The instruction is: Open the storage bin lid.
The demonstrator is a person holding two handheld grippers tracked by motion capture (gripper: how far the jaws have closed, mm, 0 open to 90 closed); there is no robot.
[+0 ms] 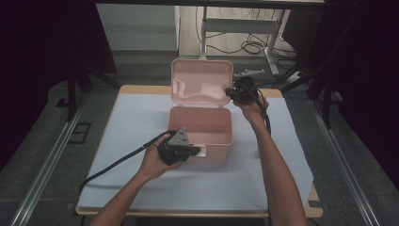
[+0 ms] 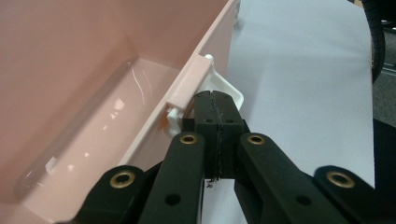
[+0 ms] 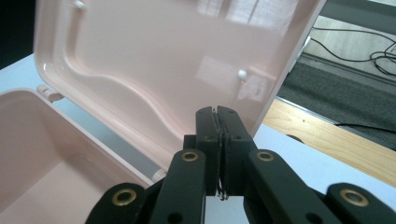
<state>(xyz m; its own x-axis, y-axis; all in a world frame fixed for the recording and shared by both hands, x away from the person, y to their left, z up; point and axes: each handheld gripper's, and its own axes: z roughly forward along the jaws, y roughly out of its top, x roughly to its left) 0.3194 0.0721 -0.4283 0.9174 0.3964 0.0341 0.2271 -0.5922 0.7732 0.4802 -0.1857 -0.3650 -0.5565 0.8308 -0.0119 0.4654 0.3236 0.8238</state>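
A pink plastic box (image 1: 201,134) stands open on the table, its lid (image 1: 201,77) raised upright behind it. My left gripper (image 1: 195,151) is at the box's front wall, shut with nothing between its jaws. In the left gripper view its tips (image 2: 214,96) rest against the white latch (image 2: 229,88) on the front rim, with the empty inside of the box (image 2: 93,116) to their left. My right gripper (image 1: 230,92) is held up at the lid's right side, also shut and empty. In the right gripper view its tips (image 3: 217,113) are close in front of the lid's inner face (image 3: 163,56).
A pale sheet (image 1: 136,136) covers the wooden table (image 1: 141,88). The left gripper's cable (image 1: 117,165) trails off toward the front left corner. Behind the table are a desk frame (image 1: 270,52) and loose floor cables (image 1: 251,47).
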